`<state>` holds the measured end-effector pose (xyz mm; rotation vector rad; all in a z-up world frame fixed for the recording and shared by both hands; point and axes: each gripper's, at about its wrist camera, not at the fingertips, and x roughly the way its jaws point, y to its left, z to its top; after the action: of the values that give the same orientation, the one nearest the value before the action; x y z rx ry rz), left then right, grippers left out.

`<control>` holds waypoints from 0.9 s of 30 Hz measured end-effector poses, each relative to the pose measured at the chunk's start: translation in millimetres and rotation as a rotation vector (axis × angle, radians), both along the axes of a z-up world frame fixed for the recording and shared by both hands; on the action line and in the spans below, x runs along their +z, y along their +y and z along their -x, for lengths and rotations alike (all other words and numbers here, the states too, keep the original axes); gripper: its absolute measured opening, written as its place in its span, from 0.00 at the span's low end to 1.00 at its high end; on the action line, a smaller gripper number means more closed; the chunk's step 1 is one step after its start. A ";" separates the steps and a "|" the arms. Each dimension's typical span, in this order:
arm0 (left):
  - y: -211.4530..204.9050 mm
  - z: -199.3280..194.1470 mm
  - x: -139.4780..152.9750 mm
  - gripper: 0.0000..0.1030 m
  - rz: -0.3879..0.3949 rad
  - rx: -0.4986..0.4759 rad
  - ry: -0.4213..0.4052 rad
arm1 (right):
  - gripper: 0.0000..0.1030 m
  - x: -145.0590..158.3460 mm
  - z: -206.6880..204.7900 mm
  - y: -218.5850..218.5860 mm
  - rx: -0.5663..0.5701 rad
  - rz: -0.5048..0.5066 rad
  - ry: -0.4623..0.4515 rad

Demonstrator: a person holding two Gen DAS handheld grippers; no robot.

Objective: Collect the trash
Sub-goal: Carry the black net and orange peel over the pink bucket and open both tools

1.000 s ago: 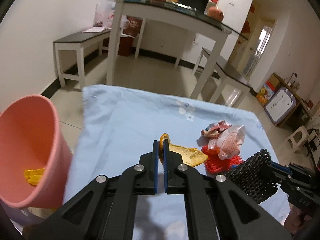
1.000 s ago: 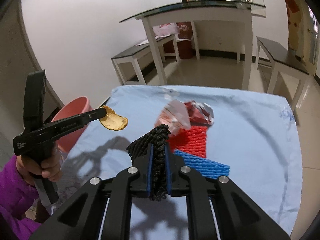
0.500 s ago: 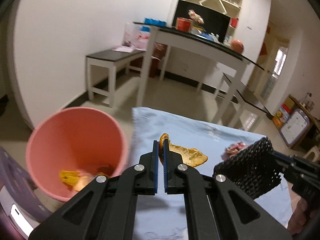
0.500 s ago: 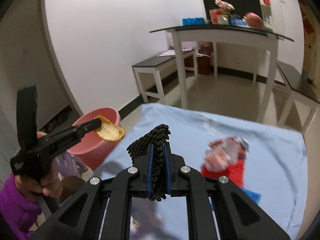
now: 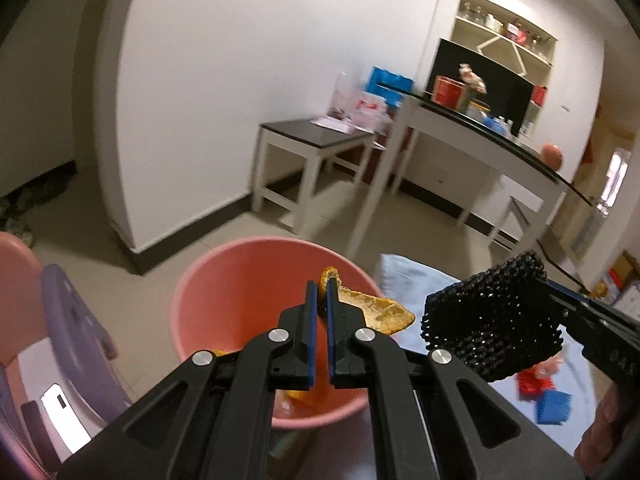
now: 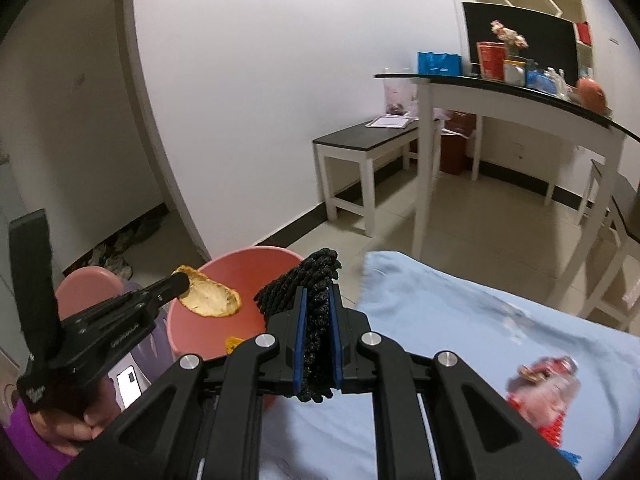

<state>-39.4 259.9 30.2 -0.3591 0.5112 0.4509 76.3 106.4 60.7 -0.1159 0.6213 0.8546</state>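
Observation:
My left gripper [image 5: 320, 292] is shut on a yellow-orange fruit peel [image 5: 372, 310], which hangs over the rim of the pink bucket [image 5: 224, 280]. In the right wrist view the same left gripper [image 6: 182, 280] holds the peel [image 6: 210, 298] above the pink bucket [image 6: 244, 268]. My right gripper [image 6: 316, 300] is shut on a piece of black foam netting [image 6: 316, 280], beside the bucket and over the corner of the blue cloth [image 6: 440, 320]. The black netting [image 5: 488, 316] also shows at the right of the left wrist view. Yellow scraps [image 6: 232, 344] lie inside the bucket.
A red wrapper with clear plastic [image 6: 548, 376], red netting [image 6: 552, 428] and blue netting [image 5: 552, 408] lie on the cloth. A purple stool [image 5: 76, 320] and a phone [image 6: 130, 390] are left of the bucket. A white bench [image 6: 368, 148] and a glass-topped table [image 6: 500, 100] stand behind.
Both grippers swung left and upward from over the cloth toward the pink bucket, each keeping its load. The bucket now sits straight ahead of the left gripper.

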 end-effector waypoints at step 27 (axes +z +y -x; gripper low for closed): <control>56.0 -11.1 -60.8 0.04 0.019 0.040 0.135 | 0.22 -62.2 -24.2 86.6 0.020 0.108 0.110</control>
<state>-28.3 315.9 -30.6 -0.3587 0.6404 0.5112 100.4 193.0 -1.5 -0.1741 0.7709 0.8506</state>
